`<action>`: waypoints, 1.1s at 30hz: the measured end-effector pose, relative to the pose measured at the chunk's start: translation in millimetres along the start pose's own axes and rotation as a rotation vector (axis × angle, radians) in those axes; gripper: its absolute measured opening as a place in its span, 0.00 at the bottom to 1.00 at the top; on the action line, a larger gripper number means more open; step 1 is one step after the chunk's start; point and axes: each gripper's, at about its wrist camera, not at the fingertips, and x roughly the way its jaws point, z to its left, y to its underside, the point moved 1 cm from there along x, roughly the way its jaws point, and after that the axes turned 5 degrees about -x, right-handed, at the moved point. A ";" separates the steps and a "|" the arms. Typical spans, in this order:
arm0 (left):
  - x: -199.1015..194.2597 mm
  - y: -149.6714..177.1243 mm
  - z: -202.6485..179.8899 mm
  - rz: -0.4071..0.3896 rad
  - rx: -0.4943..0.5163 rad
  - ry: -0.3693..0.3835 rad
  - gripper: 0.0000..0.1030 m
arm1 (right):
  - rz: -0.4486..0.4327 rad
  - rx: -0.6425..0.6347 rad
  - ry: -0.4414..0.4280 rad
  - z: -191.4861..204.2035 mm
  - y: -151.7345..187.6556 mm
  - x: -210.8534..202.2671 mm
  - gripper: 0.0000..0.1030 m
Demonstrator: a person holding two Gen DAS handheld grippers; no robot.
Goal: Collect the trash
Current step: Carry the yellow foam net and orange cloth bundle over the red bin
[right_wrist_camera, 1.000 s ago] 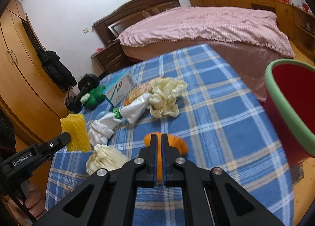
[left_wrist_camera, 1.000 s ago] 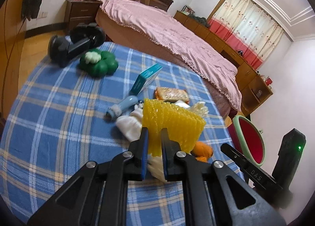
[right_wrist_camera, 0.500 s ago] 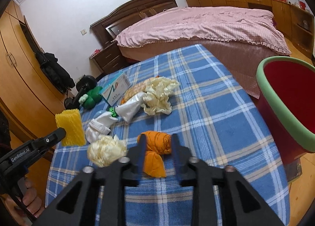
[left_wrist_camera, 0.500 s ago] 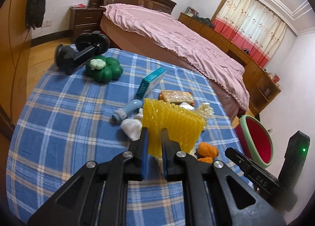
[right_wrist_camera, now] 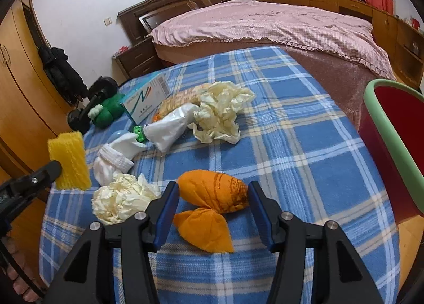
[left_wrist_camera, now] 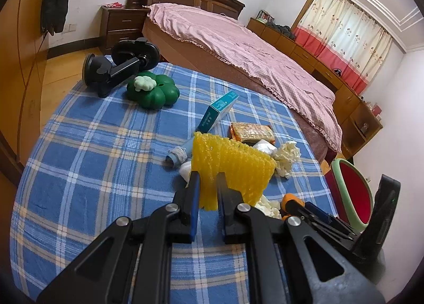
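the left gripper (left_wrist_camera: 208, 192) has its fingers closed tight on a yellow foam net (left_wrist_camera: 233, 168), held up above the bench (left_wrist_camera: 79, 161) with the blue checked cloth. the right gripper (right_wrist_camera: 210, 208) is lower, its fingers are opening and stand on both sides of an orange bag (right_wrist_camera: 212, 198) that lies on the cloth, pads not pressing it. a crumpled paper ball (right_wrist_camera: 122, 198) lies just beside. the red bin (right_wrist_camera: 397, 145) stands at the bench edge on the right

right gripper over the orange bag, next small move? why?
Probably ease the right gripper down and close it on the orange bag: its jaws are opening, the bag lies on the blanket between them ungripped, and the left gripper is already occupied with the yellow foam net.
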 end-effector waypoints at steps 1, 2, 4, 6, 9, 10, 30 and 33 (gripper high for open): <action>0.2 -0.1 0.1 0.001 0.000 0.001 0.11 | 0.003 -0.002 0.004 0.3 0.1 1.8 0.56; 1.0 -0.4 0.8 0.003 -0.001 0.001 0.11 | 0.006 -0.002 0.008 0.4 0.4 3.9 0.57; 0.6 -0.3 0.3 0.002 0.000 0.001 0.11 | 0.012 -0.006 0.012 0.4 1.2 7.6 0.57; 2.0 -0.4 0.1 0.004 0.001 0.001 0.11 | 0.016 -0.008 0.011 0.1 2.1 9.3 0.57; 3.4 1.0 -1.8 0.008 0.005 0.002 0.11 | 0.017 -0.013 0.011 0.2 3.3 9.1 0.45; 3.3 1.5 -3.1 0.009 0.008 0.003 0.11 | 0.016 -0.011 0.008 -0.6 3.5 8.7 0.43; 9.1 3.8 -75.7 0.042 0.124 0.066 0.11 | -0.185 0.155 0.013 -65.0 -3.3 -85.0 0.32; 13.3 4.6 -95.9 0.055 0.158 0.089 0.11 | -0.220 0.188 0.037 -83.9 -2.6 -101.5 0.32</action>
